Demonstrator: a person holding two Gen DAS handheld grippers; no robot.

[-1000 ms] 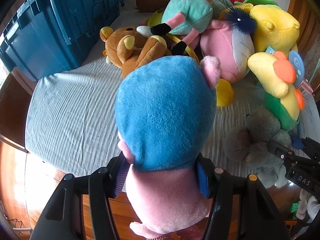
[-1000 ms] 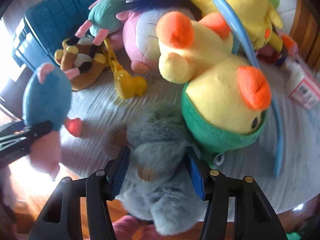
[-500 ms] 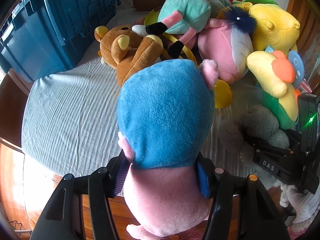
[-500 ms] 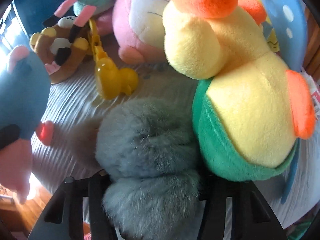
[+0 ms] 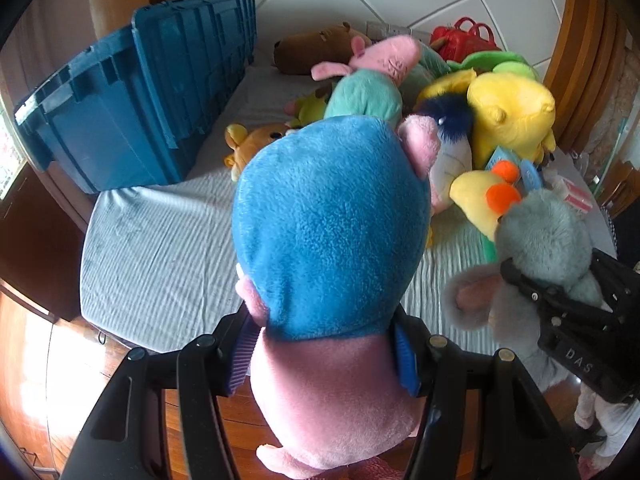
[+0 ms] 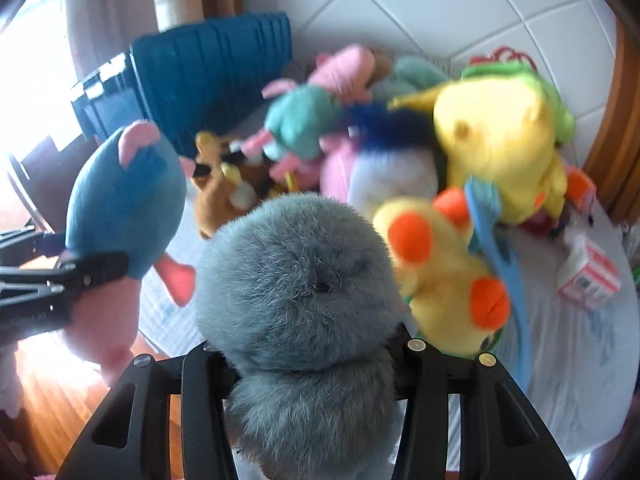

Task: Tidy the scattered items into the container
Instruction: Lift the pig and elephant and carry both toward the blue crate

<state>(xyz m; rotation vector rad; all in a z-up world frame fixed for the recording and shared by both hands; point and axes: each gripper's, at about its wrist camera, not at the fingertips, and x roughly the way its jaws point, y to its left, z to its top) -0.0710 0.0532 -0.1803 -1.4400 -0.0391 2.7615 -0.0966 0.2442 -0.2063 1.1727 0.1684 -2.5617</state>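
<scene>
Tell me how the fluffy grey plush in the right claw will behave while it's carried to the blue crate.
The grey plush probably squashes easily: it bulges above and below the right claw, pinched at the middle. It looks light for its bulk, being fur and stuffing. Its unsupported ear hangs loose, so expect flopping, and the long fur may slip.

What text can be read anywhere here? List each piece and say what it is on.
"DAS": white letters on the black body of the right hand-held gripper, seen from the left wrist.
Pale lettering on the left hand-held gripper in the right wrist view: too blurred to read.
Print on the striped carton: too blurred to read.
</scene>
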